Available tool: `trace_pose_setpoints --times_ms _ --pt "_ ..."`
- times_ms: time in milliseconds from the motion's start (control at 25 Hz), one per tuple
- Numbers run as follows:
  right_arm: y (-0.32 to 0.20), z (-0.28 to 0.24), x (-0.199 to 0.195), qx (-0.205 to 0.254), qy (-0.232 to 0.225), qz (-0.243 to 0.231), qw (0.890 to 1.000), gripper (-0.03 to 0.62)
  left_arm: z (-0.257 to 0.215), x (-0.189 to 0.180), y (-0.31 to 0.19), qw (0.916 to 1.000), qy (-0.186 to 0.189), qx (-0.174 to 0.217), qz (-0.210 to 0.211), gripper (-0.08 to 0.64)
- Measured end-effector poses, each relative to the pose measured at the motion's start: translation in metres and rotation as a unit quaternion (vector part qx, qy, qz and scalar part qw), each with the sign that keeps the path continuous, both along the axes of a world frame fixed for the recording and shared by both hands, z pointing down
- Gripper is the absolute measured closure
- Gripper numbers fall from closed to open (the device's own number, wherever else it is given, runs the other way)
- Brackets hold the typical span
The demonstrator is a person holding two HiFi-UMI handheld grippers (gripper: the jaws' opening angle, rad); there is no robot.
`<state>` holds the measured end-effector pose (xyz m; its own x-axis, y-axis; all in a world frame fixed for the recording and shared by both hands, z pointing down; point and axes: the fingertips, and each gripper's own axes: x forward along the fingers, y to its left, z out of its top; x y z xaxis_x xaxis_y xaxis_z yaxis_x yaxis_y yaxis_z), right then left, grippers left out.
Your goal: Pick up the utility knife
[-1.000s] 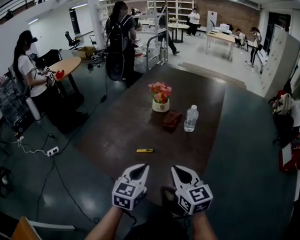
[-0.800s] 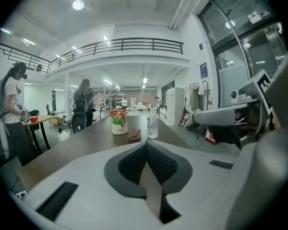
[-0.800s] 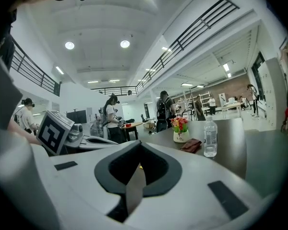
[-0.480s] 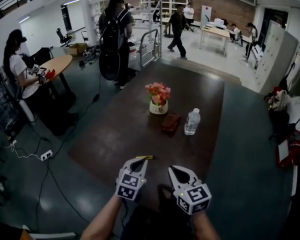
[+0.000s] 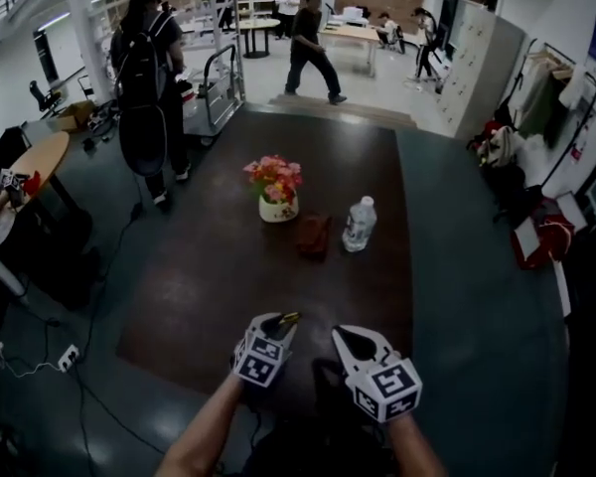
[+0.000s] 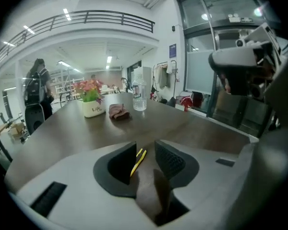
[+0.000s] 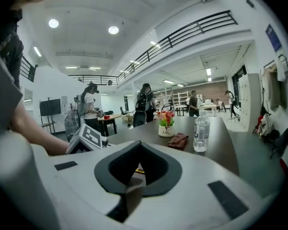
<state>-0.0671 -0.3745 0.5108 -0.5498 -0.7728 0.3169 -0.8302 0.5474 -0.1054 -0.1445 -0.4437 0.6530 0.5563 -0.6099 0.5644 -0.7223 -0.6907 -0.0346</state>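
The yellow utility knife (image 5: 290,317) lies on the dark brown table (image 5: 209,286) near its front edge. My left gripper (image 5: 278,322) has its tips right at the knife. In the left gripper view the knife (image 6: 138,160) shows as a thin yellow strip in the gap of the left gripper (image 6: 145,145), whose jaws are opening; the pads stand apart from it. My right gripper (image 5: 344,335) hovers to the right of the left one, over the table's front edge, with nothing held. In its own view the right gripper (image 7: 139,145) has its tips together.
Farther back on the table stand a flower pot (image 5: 276,207), a folded brown cloth (image 5: 313,235) and a water bottle (image 5: 358,224). A person with a backpack (image 5: 144,78) stands beyond the table's far left corner, and others walk at the back.
My left gripper has gone forward and down to the knife, rolled, and its jaws have parted. The right gripper has shifted a little. The head view has swung to the right.
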Motion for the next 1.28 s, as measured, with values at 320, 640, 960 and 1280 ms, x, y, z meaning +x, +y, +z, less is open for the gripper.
trace_pose_setpoints --times_ms 320,640,960,1280 --pt "0.013 0.013 0.005 -0.023 0.018 0.054 0.998 0.582 0.043 0.006 -0.018 0.9953 -0.047 -0.044 0.073 0.386" --pt "0.015 0.016 0.016 -0.026 0.026 0.081 0.996 0.581 0.063 0.0 -0.022 0.9884 -0.085 -0.077 0.099 0.376" --pt "0.02 0.01 0.019 -0.021 0.028 0.097 0.995 0.582 0.056 0.0 -0.019 0.9868 -0.114 -0.054 0.101 0.485" --pt "0.031 0.007 0.017 -0.015 0.03 0.108 0.994 0.582 0.048 0.0 -0.016 0.9931 -0.085 -0.034 0.073 0.489"
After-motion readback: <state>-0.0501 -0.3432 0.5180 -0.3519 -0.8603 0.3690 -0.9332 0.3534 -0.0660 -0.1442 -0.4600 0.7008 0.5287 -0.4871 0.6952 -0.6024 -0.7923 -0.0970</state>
